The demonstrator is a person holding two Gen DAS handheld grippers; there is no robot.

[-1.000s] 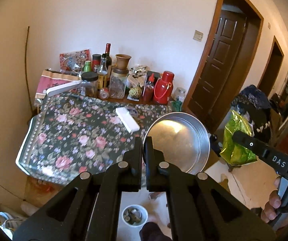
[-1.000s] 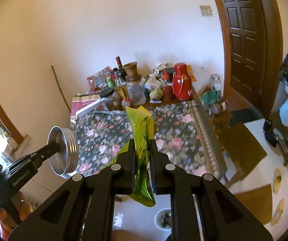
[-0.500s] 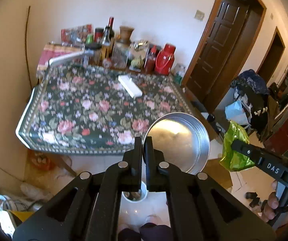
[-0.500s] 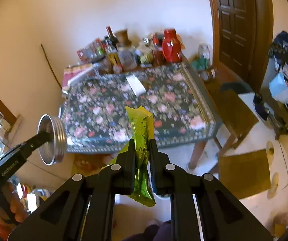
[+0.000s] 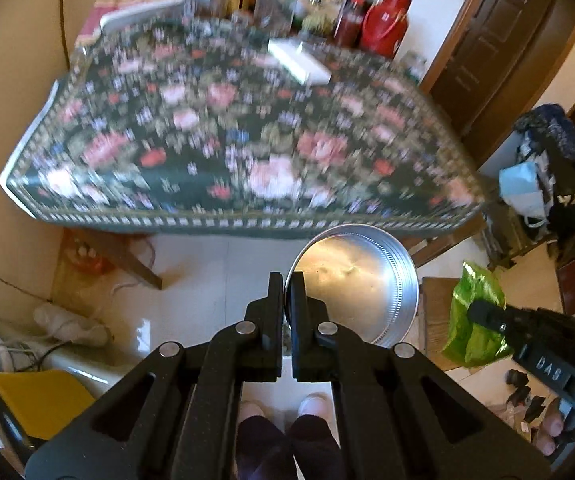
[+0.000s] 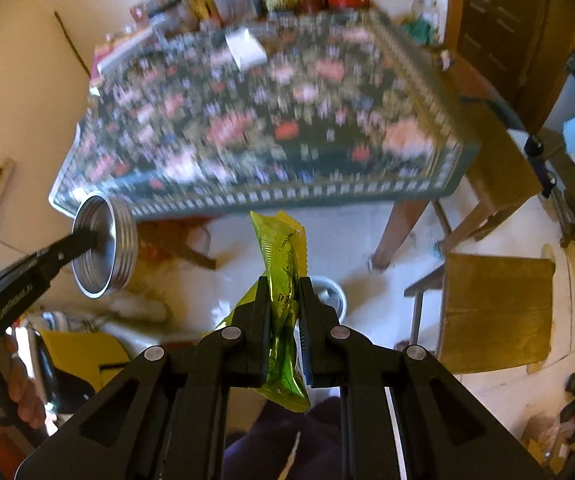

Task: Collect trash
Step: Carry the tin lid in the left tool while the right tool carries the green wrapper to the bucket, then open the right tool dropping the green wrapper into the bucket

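Note:
My left gripper [image 5: 286, 280] is shut on the rim of a round silver metal lid [image 5: 357, 284], held above the pale floor in front of the table. The same lid [image 6: 103, 244] shows at the left of the right wrist view. My right gripper [image 6: 283, 284] is shut on a crumpled green plastic wrapper [image 6: 281, 256], which sticks up between the fingers and hangs below them. That wrapper [image 5: 473, 320] appears at the right of the left wrist view. A small white bin [image 6: 331, 294] stands on the floor just behind the right fingers, mostly hidden.
A table with a dark floral cloth [image 5: 227, 140] fills the upper view, with a white box [image 5: 299, 60], bottles and a red flask [image 5: 385, 20] at its far side. A wooden stool [image 6: 495, 308] stands right. A yellow object [image 5: 35, 400] lies lower left. The person's feet [image 5: 283, 408] show below.
Both grippers have dropped and tilted downward, so the table moved up in view and the floor, stool and feet came in. Both grips are unchanged.

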